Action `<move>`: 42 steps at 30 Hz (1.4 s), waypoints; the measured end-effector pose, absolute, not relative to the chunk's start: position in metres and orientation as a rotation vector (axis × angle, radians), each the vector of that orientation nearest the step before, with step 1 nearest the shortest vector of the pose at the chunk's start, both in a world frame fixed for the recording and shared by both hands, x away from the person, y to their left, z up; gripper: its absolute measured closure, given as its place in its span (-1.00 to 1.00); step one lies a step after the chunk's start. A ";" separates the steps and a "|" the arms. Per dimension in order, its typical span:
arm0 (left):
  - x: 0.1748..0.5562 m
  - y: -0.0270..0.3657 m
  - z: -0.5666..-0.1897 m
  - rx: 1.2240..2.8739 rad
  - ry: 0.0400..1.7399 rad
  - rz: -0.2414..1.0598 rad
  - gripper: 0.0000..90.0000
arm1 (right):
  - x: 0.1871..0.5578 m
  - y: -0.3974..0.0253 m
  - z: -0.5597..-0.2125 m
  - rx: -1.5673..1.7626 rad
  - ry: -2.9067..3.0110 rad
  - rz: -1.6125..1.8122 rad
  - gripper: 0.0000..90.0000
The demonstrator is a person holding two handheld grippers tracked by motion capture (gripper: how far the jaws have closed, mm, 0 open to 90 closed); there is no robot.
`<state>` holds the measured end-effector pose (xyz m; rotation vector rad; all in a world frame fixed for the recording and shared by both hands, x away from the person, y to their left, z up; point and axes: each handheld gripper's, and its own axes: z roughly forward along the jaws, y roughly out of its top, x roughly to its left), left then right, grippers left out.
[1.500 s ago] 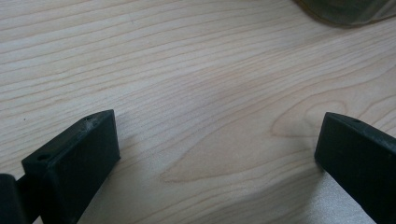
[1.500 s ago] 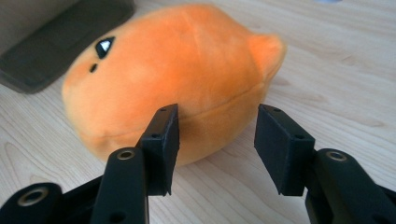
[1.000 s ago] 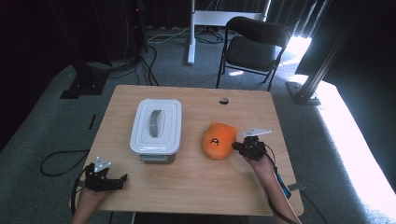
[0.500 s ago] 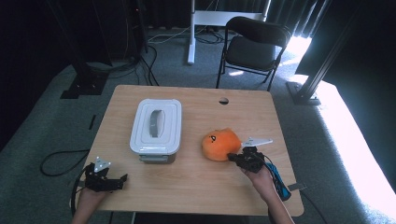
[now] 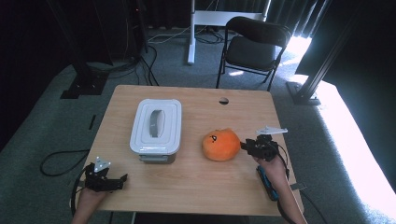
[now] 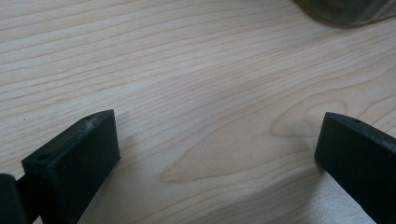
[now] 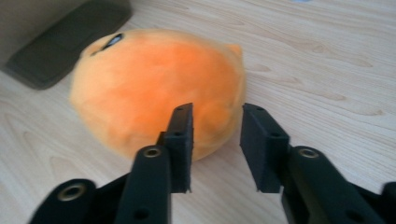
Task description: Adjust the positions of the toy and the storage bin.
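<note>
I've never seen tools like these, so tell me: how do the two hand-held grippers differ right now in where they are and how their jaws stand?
The left gripper sits at the table's near left corner, jaws spread wide over bare wood; the right gripper sits at the right, jaws narrowly parted beside the orange plush toy. The left has nothing near its jaws; the right nearly touches the toy, seemingly without gripping it. Both are black, held in one hand, and point toward the table's middle.

A lab or studio recording space: black curtains (image 5: 56, 28) hang round a grey carpeted floor (image 5: 42, 126), loose black cables (image 5: 144, 65) trail across it, a black folding chair (image 5: 254, 46) stands behind the pale wooden tabletop (image 5: 196, 186), beside black metal stand bases (image 5: 81, 86).
</note>
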<state>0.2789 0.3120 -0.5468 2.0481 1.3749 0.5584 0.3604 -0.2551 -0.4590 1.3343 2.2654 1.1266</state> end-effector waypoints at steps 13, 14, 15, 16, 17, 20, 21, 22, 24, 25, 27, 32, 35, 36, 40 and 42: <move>0.279 0.312 -0.547 2.048 1.375 0.558 -1.00 | 0.350 -0.250 -0.477 1.344 2.405 1.169 0.82; 0.279 0.312 -0.547 2.048 1.375 0.558 -1.00 | 0.347 -0.248 -0.477 1.339 2.406 1.175 0.82; 0.279 0.312 -0.547 2.048 1.375 0.558 -1.00 | 0.347 -0.248 -0.477 1.339 2.406 1.175 0.82; 0.279 0.312 -0.547 2.048 1.375 0.558 -1.00 | 0.338 -0.242 -0.477 1.337 2.417 1.185 0.82; 0.279 0.312 -0.547 2.048 1.375 0.559 -1.00 | 0.335 -0.240 -0.477 1.335 2.419 1.194 0.81; 0.279 0.312 -0.547 2.048 1.375 0.558 -1.00 | 0.323 -0.230 -0.478 1.311 2.423 1.201 0.82; 0.279 0.312 -0.547 2.048 1.375 0.559 -1.00 | 0.320 -0.227 -0.478 1.311 2.424 1.200 0.82; 0.279 0.312 -0.547 2.047 1.375 0.559 -1.00 | 0.317 -0.224 -0.478 1.310 2.423 1.204 0.82; 0.279 0.312 -0.547 2.050 1.374 0.558 -1.00 | 0.312 -0.217 -0.480 1.324 2.430 1.218 0.81; 0.279 0.312 -0.547 2.050 1.374 0.558 -1.00 | 0.308 -0.212 -0.481 1.318 2.442 1.221 0.80; 0.279 0.312 -0.547 2.051 1.374 0.557 -1.00 | 0.306 -0.208 -0.481 1.311 2.448 1.222 0.79; 0.279 0.312 -0.547 2.049 1.374 0.558 -1.00 | 0.303 -0.193 -0.479 1.282 2.449 1.238 0.76; 0.279 0.312 -0.547 2.050 1.374 0.558 -1.00 | 0.305 -0.185 -0.479 1.265 2.461 1.246 0.76; 0.279 0.312 -0.547 2.051 1.374 0.557 -1.00 | 0.306 -0.183 -0.480 1.268 2.466 1.253 0.75; 0.279 0.312 -0.547 2.050 1.374 0.558 -1.00 | 0.308 -0.172 -0.482 1.245 2.519 1.280 0.67; 0.279 0.312 -0.547 2.049 1.374 0.558 -1.00 | 0.307 -0.169 -0.480 1.228 2.521 1.287 0.57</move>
